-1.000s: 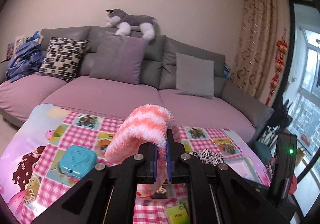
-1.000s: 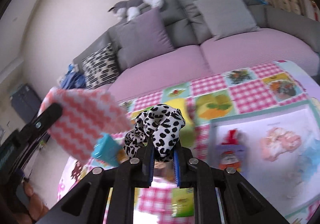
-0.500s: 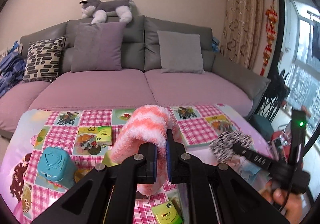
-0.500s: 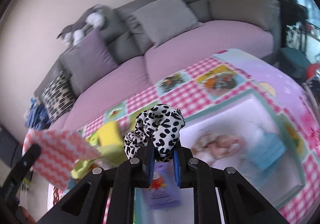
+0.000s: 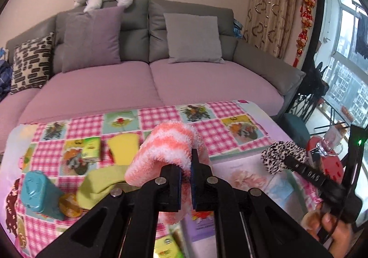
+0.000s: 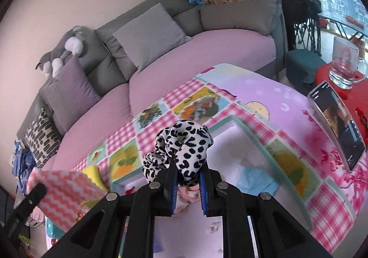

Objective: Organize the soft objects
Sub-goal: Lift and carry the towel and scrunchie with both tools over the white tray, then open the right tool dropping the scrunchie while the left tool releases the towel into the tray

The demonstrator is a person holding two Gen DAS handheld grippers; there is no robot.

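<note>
My left gripper [image 5: 186,174] is shut on a fluffy pink-and-white striped sock [image 5: 164,150], held above the table. The sock also shows at lower left in the right wrist view [image 6: 64,191]. My right gripper [image 6: 187,179] is shut on a black-and-white leopard-print scrunchie [image 6: 184,143], held above a white storage box [image 6: 243,150] with a teal rim. The scrunchie and right gripper also show at right in the left wrist view [image 5: 281,156]. A yellow-green sock [image 5: 99,182] lies on the pink checked tablecloth [image 5: 161,115].
A teal tin [image 5: 39,191], green packets [image 5: 90,150] and a yellow sponge [image 5: 123,147] lie on the left of the table. A phone [image 6: 335,124] leans at the right. A glass mug [image 6: 343,62] stands on a red stool. A sofa [image 5: 149,78] is behind.
Both grippers have moved right across the table with their loads. The right gripper with the scrunchie now hangs over the white box.
</note>
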